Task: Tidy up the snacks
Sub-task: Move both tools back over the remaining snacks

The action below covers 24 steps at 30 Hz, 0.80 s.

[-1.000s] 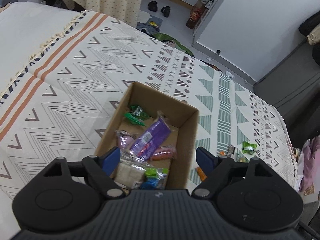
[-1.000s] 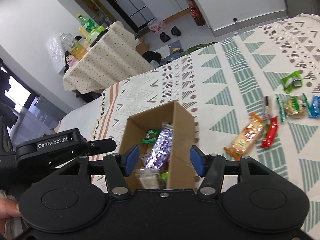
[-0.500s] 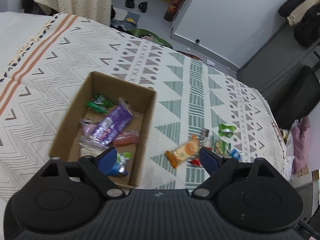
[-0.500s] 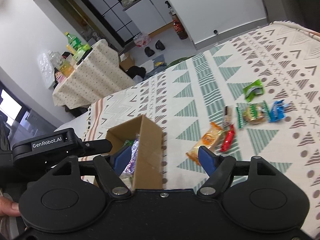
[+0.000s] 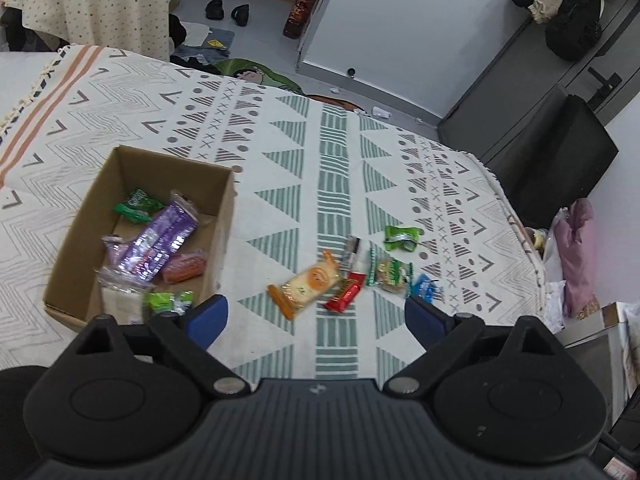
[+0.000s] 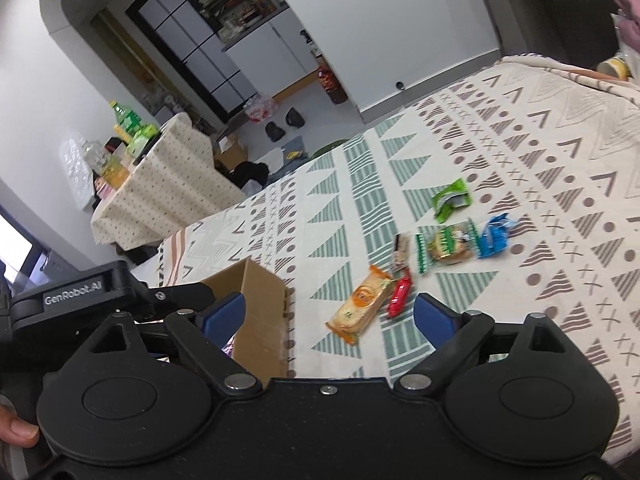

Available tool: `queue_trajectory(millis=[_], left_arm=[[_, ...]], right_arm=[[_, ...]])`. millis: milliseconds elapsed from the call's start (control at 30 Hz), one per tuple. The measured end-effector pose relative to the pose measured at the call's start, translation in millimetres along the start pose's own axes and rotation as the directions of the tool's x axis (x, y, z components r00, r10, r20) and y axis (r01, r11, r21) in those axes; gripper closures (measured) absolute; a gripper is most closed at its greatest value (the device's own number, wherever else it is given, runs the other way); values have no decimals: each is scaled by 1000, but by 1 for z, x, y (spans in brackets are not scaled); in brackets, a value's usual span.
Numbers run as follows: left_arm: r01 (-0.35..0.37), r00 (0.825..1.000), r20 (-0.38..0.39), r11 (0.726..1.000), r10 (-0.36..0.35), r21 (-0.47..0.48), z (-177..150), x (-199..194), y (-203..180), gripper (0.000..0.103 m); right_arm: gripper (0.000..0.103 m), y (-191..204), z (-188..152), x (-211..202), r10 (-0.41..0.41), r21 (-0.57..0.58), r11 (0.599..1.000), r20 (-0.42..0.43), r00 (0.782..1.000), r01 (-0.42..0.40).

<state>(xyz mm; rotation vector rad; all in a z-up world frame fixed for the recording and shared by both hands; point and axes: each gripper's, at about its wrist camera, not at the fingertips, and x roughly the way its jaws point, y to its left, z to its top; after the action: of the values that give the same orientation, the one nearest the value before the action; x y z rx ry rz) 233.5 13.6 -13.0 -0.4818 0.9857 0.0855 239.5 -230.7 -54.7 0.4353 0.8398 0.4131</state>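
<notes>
A brown cardboard box (image 5: 224, 216) (image 6: 260, 292) lies on the patterned bedspread, holding several snacks: a purple pack (image 5: 160, 246), a green packet (image 5: 136, 208), an orange-red one (image 5: 184, 268). To its right, loose on the cloth, lie an orange biscuit pack (image 5: 306, 284) (image 6: 360, 304), a red bar (image 5: 346, 292) (image 6: 400, 296), a green-edged cake (image 5: 392, 272) (image 6: 444, 246), a blue packet (image 5: 426, 286) (image 6: 494, 236) and a green packet (image 5: 402, 236) (image 6: 452, 198). My left gripper (image 5: 316, 318) and right gripper (image 6: 330, 314) both hover open and empty, short of the loose snacks.
The bedspread (image 5: 304, 152) ends at the right near a dark cabinet (image 5: 560, 152) and a pink bag (image 5: 580, 256). The floor beyond holds slippers (image 5: 228, 10) and a cloth-covered table (image 6: 160, 184). The left gripper's body (image 6: 80, 292) shows beside the box.
Both grippers swung right, from over the box toward the loose snacks. The box slid to the left of each view. Both stayed open and empty.
</notes>
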Motion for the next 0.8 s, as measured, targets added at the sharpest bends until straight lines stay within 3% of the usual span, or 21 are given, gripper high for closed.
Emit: queue_trajectory(millis=[433,667,800], left_arm=[[28,999,-22,999,-27,24,-10,20,-34,3],[9,1000,-27,1000,-9,24,-9,42,-38,4],[10,999,-42,1000,-9,23,-8,57,-40,7]], right_arm=[[11,-55,-4,-10,-42,97,995,26,999,39],[11,-80,-3,-1,-48,140,989,19,999,45],[18,-89,0,9,-39,146,989,10,999,37]])
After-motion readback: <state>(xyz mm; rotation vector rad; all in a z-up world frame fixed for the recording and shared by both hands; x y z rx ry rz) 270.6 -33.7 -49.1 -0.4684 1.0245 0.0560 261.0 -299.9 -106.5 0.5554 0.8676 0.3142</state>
